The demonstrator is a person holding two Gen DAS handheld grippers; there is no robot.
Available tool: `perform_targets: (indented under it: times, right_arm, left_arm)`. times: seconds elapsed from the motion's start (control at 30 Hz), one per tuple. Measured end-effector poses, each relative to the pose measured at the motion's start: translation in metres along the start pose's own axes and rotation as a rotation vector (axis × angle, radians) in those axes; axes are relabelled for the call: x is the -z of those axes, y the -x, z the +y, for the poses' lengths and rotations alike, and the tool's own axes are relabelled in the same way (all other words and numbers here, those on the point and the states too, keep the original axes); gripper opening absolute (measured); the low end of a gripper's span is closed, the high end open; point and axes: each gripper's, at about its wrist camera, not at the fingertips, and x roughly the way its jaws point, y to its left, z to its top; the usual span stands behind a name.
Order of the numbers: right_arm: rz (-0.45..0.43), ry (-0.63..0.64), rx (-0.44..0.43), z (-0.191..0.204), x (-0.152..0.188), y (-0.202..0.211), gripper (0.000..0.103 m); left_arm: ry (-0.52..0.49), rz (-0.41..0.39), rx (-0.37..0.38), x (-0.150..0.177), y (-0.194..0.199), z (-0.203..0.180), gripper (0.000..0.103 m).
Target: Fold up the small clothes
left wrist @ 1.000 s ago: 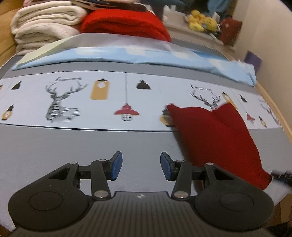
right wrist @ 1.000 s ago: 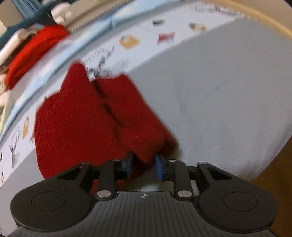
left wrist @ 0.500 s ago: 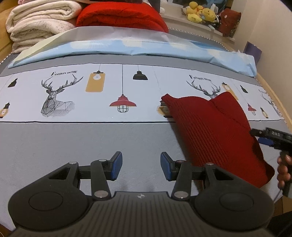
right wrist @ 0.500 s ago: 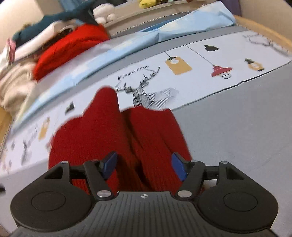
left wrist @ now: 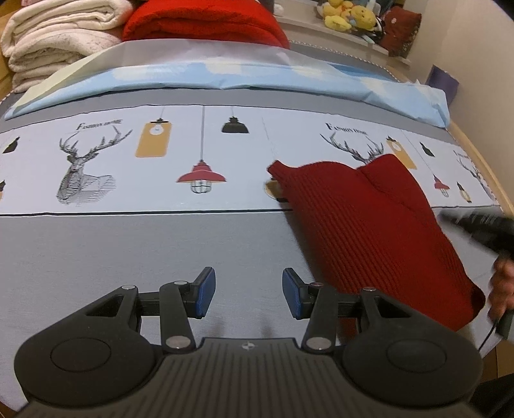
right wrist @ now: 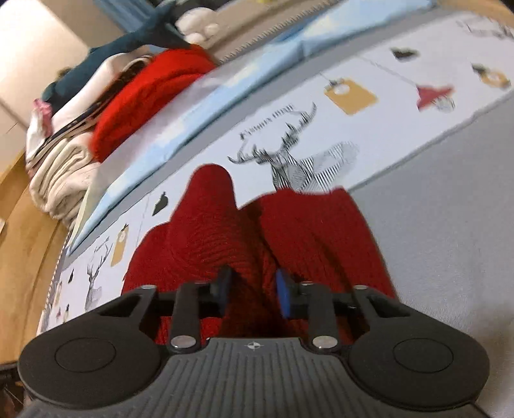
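A small dark red knit garment (left wrist: 369,222) lies on the bed, folded over, with a ridge down its middle. It also shows in the right wrist view (right wrist: 257,238). My left gripper (left wrist: 245,294) is open and empty over grey sheet, just left of the garment's near edge. My right gripper (right wrist: 252,294) hovers over the garment's near edge, jaws partly open, with cloth showing between them but not pinched. The right gripper shows blurred at the far right of the left wrist view (left wrist: 478,225).
The bed (left wrist: 96,257) has a grey sheet with a pale band printed with deer and lamps. A light blue pillow (left wrist: 225,77), folded cream blankets (left wrist: 57,41) and a bright red blanket (left wrist: 205,22) lie at the far end. Wall and bed edge close the right side.
My right gripper let go of the garment's edge, opened wide, then narrowed its jaws and swung over the cloth. The garment settled flat. My left gripper stayed open, barely moving.
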Motion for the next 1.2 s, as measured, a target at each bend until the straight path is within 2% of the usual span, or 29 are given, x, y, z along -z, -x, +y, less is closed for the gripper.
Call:
perform_targets:
  times: [0.03, 0.13, 0.17, 0.23, 0.27, 0.33, 0.37, 0.4, 0.43, 0.47, 0.53, 0.73, 0.77, 0.8, 0.83, 0.87, 0.97, 1.07, 1.1, 1.13, 1.2]
  right_arm:
    - [-0.048, -0.003, -0.013, 0.000, -0.003, 0.009, 0.000]
    - [-0.310, -0.090, -0.052, -0.003, -0.014, 0.055, 0.000]
    - [-0.345, -0.105, -0.035, -0.006, -0.015, 0.064, 0.000]
    - [-0.292, -0.081, 0.107, -0.009, -0.013, 0.064, 0.000]
    - [-0.247, -0.077, 0.135, -0.011, -0.011, 0.059, 0.004]
    - [-0.155, -0.075, 0.101, -0.014, -0.008, 0.047, 0.004]
    - [-0.134, -0.036, 0.107, -0.010, -0.006, 0.042, 0.009]
    - [-0.120, 0.014, 0.122, -0.004, -0.004, 0.037, 0.026]
    - [-0.102, 0.063, 0.140, 0.002, -0.002, 0.030, 0.037]
    - [-0.071, 0.096, 0.162, 0.006, 0.000, 0.021, 0.056]
    - [0.000, 0.138, 0.196, 0.012, 0.007, 0.001, 0.056]
    - [0.029, 0.150, 0.227, 0.012, 0.008, -0.015, 0.056]
    - [0.031, 0.153, 0.223, 0.012, 0.008, -0.015, 0.046]
    - [0.034, 0.158, 0.205, 0.013, 0.008, -0.014, 0.029]
    - [0.037, 0.170, 0.182, 0.015, 0.009, -0.015, 0.023]
    - [0.037, 0.199, 0.168, 0.018, 0.010, -0.015, 0.018]
    - [-0.015, 0.270, 0.143, 0.030, 0.010, -0.003, 0.012]
    - [-0.218, 0.290, 0.081, 0.045, 0.004, 0.037, 0.012]
    - [-0.261, 0.280, 0.085, 0.046, 0.003, 0.048, 0.012]
    - [-0.263, 0.263, 0.117, 0.043, 0.002, 0.050, 0.012]
    - [-0.177, 0.204, 0.228, 0.027, 0.001, 0.037, 0.020]
  left_arm:
    - [-0.003, 0.001, 0.002, 0.001, -0.001, -0.003, 0.051]
    - [-0.013, 0.004, 0.013, 0.003, -0.004, -0.012, 0.051]
    - [-0.019, 0.003, 0.016, 0.003, -0.006, -0.015, 0.051]
    - [-0.028, 0.005, 0.017, 0.003, -0.008, -0.020, 0.051]
    - [-0.031, 0.010, 0.016, 0.003, -0.010, -0.023, 0.051]
    - [-0.032, 0.018, 0.018, 0.005, -0.013, -0.027, 0.051]
    - [-0.034, 0.020, 0.019, 0.006, -0.013, -0.029, 0.051]
    - [-0.039, 0.022, 0.019, 0.007, -0.014, -0.030, 0.051]
    - [-0.045, 0.022, 0.018, 0.008, -0.014, -0.031, 0.051]
    - [-0.051, 0.022, 0.017, 0.008, -0.014, -0.032, 0.051]
    - [-0.057, 0.019, 0.011, 0.009, -0.013, -0.031, 0.051]
    - [-0.009, 0.021, 0.009, 0.005, -0.012, -0.020, 0.051]
    - [-0.003, 0.021, 0.010, 0.005, -0.012, -0.019, 0.051]
    - [0.001, 0.022, 0.014, 0.004, -0.012, -0.020, 0.051]
    - [0.003, 0.022, 0.018, 0.004, -0.013, -0.021, 0.051]
    - [0.002, 0.024, 0.022, 0.004, -0.014, -0.023, 0.051]
    - [-0.009, 0.023, 0.032, 0.005, -0.015, -0.029, 0.051]
    - [-0.019, 0.023, 0.038, 0.005, -0.016, -0.035, 0.051]
    - [-0.021, 0.023, 0.039, 0.005, -0.017, -0.037, 0.051]
    - [-0.023, 0.024, 0.040, 0.005, -0.018, -0.038, 0.051]
    - [-0.026, 0.032, 0.039, 0.007, -0.021, -0.041, 0.051]
